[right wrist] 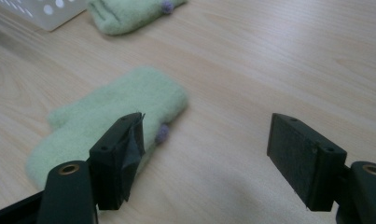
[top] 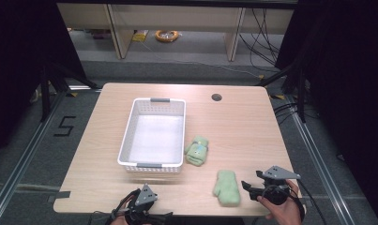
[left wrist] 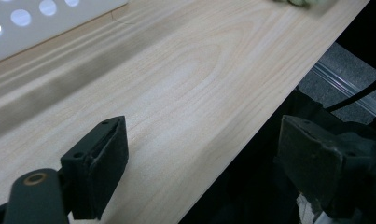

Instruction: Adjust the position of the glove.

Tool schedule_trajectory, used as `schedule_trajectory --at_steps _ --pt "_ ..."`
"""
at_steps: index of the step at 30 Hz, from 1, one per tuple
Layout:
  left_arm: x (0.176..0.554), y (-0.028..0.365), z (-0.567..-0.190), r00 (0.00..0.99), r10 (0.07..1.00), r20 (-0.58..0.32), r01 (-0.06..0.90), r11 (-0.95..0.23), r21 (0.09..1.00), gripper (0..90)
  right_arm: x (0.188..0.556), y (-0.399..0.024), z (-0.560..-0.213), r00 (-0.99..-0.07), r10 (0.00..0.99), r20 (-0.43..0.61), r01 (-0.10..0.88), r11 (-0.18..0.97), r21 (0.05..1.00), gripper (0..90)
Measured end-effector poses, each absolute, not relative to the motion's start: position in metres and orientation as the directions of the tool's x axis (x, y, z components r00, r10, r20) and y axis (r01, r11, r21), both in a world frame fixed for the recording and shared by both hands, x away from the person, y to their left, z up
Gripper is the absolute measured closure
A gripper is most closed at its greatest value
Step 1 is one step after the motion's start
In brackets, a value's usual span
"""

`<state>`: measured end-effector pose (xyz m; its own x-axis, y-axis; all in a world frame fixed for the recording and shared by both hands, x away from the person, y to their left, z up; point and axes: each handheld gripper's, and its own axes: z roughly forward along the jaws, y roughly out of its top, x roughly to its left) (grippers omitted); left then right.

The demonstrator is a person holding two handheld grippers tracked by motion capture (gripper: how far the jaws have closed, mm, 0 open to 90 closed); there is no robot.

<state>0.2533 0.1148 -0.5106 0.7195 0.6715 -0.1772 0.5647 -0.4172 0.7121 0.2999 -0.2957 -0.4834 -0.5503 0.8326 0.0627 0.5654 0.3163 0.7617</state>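
Your right gripper [top: 246,186], jaws spread, hovers beside the near mitten [top: 226,188] at the worktop [top: 243,126] edge, bare wood beyond.

Left tool [top: 142,206]: partly cut off by the bottom edge of the high view; the hand around it is barely seen.
Near mitten [right wrist: 108,119]: its lower side is covered by a black jaw in the right gripper view.
Far mitten [right wrist: 129,11]: cut off by the top edge there.
Basket [left wrist: 41,21]: only a blurred corner is seen in the left gripper view.
Orange object [top: 167,35] on the floor: too small to be identified.
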Motion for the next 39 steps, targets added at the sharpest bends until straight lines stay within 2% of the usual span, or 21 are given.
schedule_trajectory --at_steps 6,11,12,13,19,23,24,28,29,33,39 --pt "0.254 0.114 -0.511 0.721 0.674 -0.158 0.559 -0.433 0.707 16.0 0.3 -0.296 -0.482 -0.577 0.815 0.054 0.549 0.338 0.764 35.6" --pt "0.253 0.109 -0.508 0.72 0.665 -0.2 0.565 -0.394 0.725 17.2 0.298 -0.293 -0.48 -0.556 0.828 0.073 0.576 0.321 0.752 38.0" --pt "0.253 0.107 -0.506 0.732 0.653 -0.193 0.551 -0.402 0.731 17.2 0.3 -0.295 -0.479 -0.579 0.814 0.046 0.545 0.343 0.765 38.4" --pt "0.252 0.104 -0.505 0.733 0.646 -0.215 0.554 -0.382 0.74 17.4 0.299 -0.293 -0.478 -0.577 0.814 0.069 0.559 0.331 0.76 38.9" --pt "0.258 0.092 -0.496 0.76 0.62 -0.194 0.515 -0.393 0.762 18.7 0.303 -0.291 -0.47 -0.606 0.793 0.056 0.528 0.349 0.774 42.7" --pt "0.26 0.071 -0.491 0.772 0.597 -0.217 0.51 -0.378 0.773 20.5 0.305 -0.284 -0.467 -0.618 0.784 0.063 0.533 0.359 0.766 45.4" --pt "0.262 0.069 -0.49 0.791 0.58 -0.192 0.487 -0.408 0.773 20.8 0.31 -0.283 -0.466 -0.645 0.764 0.025 0.495 0.393 0.775 46.4" --pt "0.262 0.052 -0.49 0.796 0.568 -0.206 0.492 -0.411 0.768 22.9 0.317 -0.277 -0.466 -0.675 0.736 0.043 0.493 0.406 0.769 49.4" --pt "0.264 0.044 -0.49 0.816 0.549 -0.181 0.468 -0.445 0.763 24.3 0.323 -0.271 -0.466 -0.683 0.729 0.044 0.496 0.418 0.761 50.6" --pt "0.267 0.031 -0.49 0.826 0.539 -0.163 0.452 -0.463 0.763 27.5 0.332 -0.263 -0.466 -0.697 0.713 0.068 0.509 0.426 0.748 53.4" --pt "0.271 -0.004 -0.49 0.854 0.492 -0.167 0.422 -0.47 0.775 35.6 0.357 -0.253 -0.471 -0.723 0.685 0.088 0.508 0.441 0.74 59.3"
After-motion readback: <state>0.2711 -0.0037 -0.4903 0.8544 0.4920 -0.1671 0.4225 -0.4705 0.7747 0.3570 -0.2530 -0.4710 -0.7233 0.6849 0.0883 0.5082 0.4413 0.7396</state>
